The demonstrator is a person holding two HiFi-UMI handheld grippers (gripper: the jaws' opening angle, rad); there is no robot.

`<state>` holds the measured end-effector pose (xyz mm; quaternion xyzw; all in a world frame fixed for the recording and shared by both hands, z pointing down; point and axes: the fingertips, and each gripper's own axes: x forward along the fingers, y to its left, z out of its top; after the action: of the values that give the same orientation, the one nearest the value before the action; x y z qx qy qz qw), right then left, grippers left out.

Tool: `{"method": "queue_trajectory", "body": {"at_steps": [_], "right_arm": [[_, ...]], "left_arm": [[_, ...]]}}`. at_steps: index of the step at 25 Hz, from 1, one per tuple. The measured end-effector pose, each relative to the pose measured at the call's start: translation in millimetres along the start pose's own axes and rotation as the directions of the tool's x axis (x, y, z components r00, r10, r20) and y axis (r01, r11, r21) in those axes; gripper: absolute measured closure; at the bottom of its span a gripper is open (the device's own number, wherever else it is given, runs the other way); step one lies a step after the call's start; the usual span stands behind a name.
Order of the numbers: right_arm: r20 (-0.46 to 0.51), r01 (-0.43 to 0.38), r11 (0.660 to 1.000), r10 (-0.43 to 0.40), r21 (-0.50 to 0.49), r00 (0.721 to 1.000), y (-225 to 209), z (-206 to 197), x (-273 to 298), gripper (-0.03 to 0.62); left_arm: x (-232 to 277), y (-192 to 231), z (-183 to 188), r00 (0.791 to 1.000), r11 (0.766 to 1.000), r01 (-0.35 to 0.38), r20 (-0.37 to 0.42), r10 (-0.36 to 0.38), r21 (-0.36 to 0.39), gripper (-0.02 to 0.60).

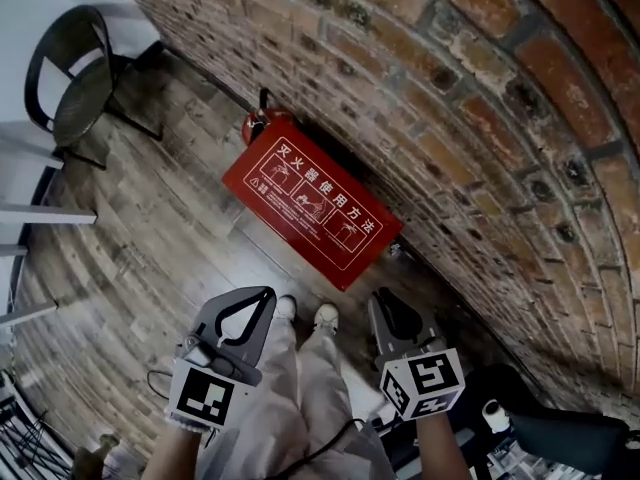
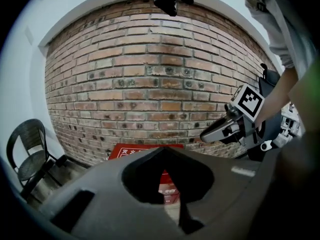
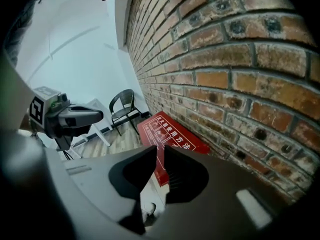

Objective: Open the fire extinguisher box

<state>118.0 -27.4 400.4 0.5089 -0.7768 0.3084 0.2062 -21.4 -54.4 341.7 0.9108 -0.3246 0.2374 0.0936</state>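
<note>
The red fire extinguisher box (image 1: 310, 203) lies on the wooden floor against the brick wall, its lid with white print down and facing up. It also shows in the left gripper view as the box (image 2: 131, 151) and in the right gripper view as the box (image 3: 167, 131). My left gripper (image 1: 268, 293) hovers in front of the box, apart from it, its tips meeting with nothing in them (image 2: 163, 149). My right gripper (image 1: 383, 296) hangs near the box's front right corner, clear of it. A narrow gap shows between its tips (image 3: 160, 151), and nothing is between them.
A red extinguisher (image 1: 258, 118) stands just behind the box at the wall. A black mesh chair (image 1: 75, 78) is at the far left, white table legs (image 1: 30, 213) below it. The person's shoes (image 1: 325, 316) stand just before the box. Dark equipment (image 1: 560, 428) sits at lower right.
</note>
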Motion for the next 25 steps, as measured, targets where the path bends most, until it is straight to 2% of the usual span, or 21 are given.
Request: {"method": "queue_trajectory", "body": {"at_steps": [11, 16, 20, 25], "right_arm": [[-0.080, -0.056, 0.996, 0.062, 0.072, 0.995, -16, -61, 58, 0.448], [-0.094, -0.077, 0.991, 0.087, 0.105, 0.992, -18, -84, 80, 0.410], [-0.107, -0.070, 0.989, 0.085, 0.131, 0.991, -23, -103, 95, 0.375], [-0.131, -0.123, 0.977, 0.147, 0.175, 0.980, -17, -125, 110, 0.306]], "left_arm": [[42, -17, -51, 0.998, 0.998, 0.059, -0.033, -0.058, 0.016, 0.580], [54, -22, -78, 0.995, 0.996, 0.080, -0.064, -0.077, 0.048, 0.580], [62, -20, -98, 0.995, 0.997, 0.075, -0.072, -0.073, 0.029, 0.580], [72, -21, -126, 0.992, 0.997, 0.080, -0.103, -0.078, 0.014, 0.580]]}}
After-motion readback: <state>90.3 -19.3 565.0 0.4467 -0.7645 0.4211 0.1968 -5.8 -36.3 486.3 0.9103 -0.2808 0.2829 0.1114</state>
